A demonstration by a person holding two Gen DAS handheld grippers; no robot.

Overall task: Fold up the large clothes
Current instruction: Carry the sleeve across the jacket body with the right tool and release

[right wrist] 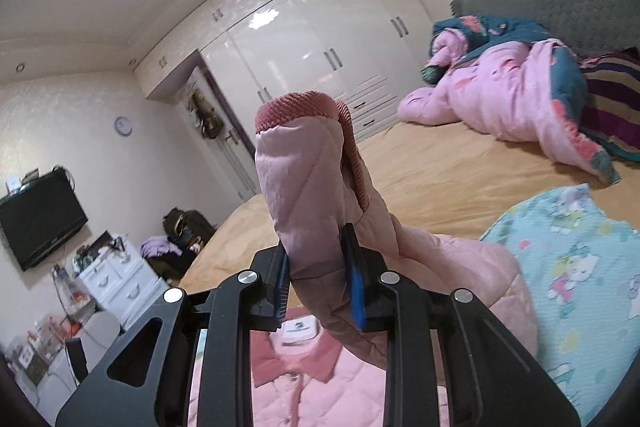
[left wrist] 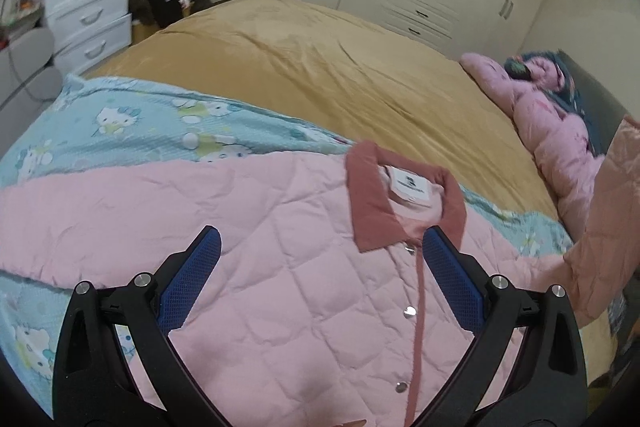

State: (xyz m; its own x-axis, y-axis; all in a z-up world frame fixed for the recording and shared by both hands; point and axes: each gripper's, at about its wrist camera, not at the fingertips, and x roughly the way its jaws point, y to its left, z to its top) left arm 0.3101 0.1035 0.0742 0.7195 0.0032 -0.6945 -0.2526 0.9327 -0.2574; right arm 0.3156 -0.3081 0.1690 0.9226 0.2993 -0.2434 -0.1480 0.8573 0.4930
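Spread wide with nothing between its 2 fingers, the left gripper (left wrist: 320,259) hovers over the pink quilted jacket (left wrist: 248,227), lying flat on the near bed (left wrist: 320,59). At right, the right gripper (right wrist: 318,281) pinches its raised sleeve (right wrist: 308,187).

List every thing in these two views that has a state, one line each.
Pink quilted jacket: spread flat on the bed, snapped shut, collar up.
Jacket's pink sleeve with ribbed cuff: lifted off the bed, clamped.
Right gripper: shut on the sleeve.
Left gripper: open, above the jacket front, holding nothing.
Blue cartoon-cat blanket: laid flat under the jacket.
Pink and teal quilt: bunched at the headboard.
White wardrobe doors: closed.
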